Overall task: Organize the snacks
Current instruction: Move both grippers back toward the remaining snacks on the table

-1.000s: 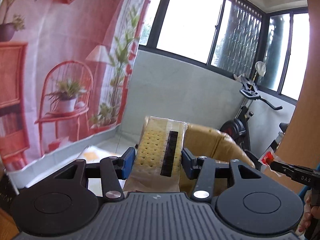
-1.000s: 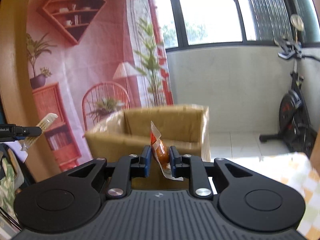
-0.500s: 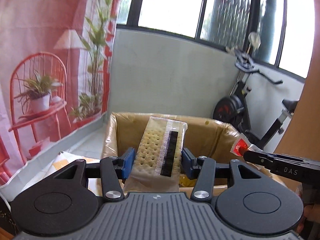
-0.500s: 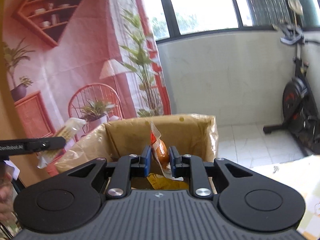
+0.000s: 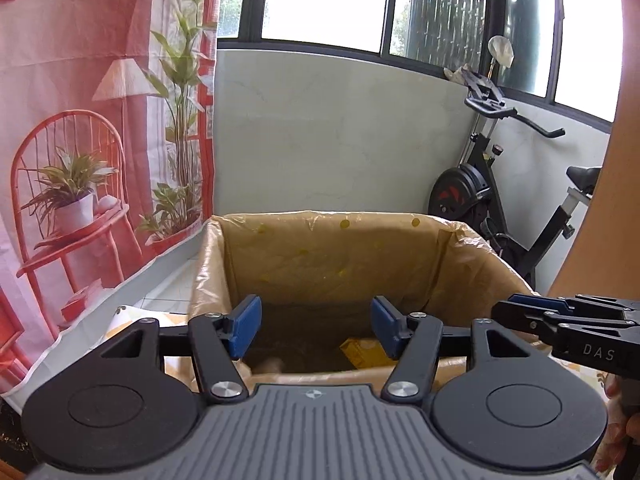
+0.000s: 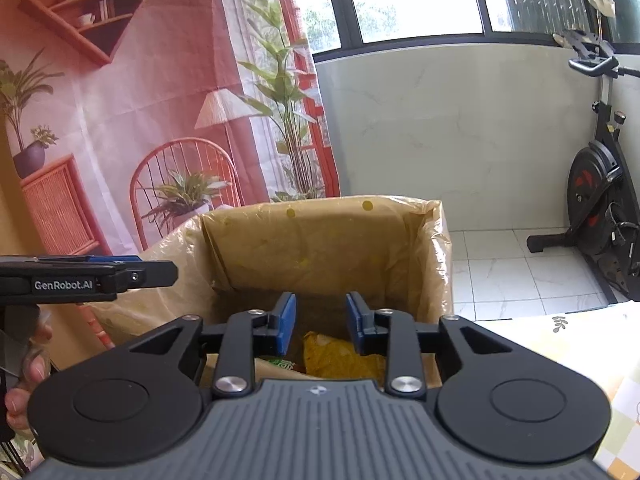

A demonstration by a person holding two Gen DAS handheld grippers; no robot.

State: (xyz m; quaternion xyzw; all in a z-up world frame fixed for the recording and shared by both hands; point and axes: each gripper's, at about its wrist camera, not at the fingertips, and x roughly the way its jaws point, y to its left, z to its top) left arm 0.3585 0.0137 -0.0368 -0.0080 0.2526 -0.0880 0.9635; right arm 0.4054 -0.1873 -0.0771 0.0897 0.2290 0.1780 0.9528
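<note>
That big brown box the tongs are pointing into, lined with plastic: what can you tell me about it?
The cardboard box is open-topped and upright, lined with a thin yellowish plastic bag with yellow dots, crinkled and folded over the rim. It stands beside a table with a checked cloth, in front of a pale wall. Inside lie a yellow snack packet and other wrappers. Both tongs hover at its near rim, empty, apparently not touching it.

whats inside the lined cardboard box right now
Inside the lined cardboard box a yellow snack packet lies at the bottom, with a green-printed wrapper beside it. The gripper bodies and the near wall cover the rest of the floor, so other snacks cannot be ruled out.
</note>
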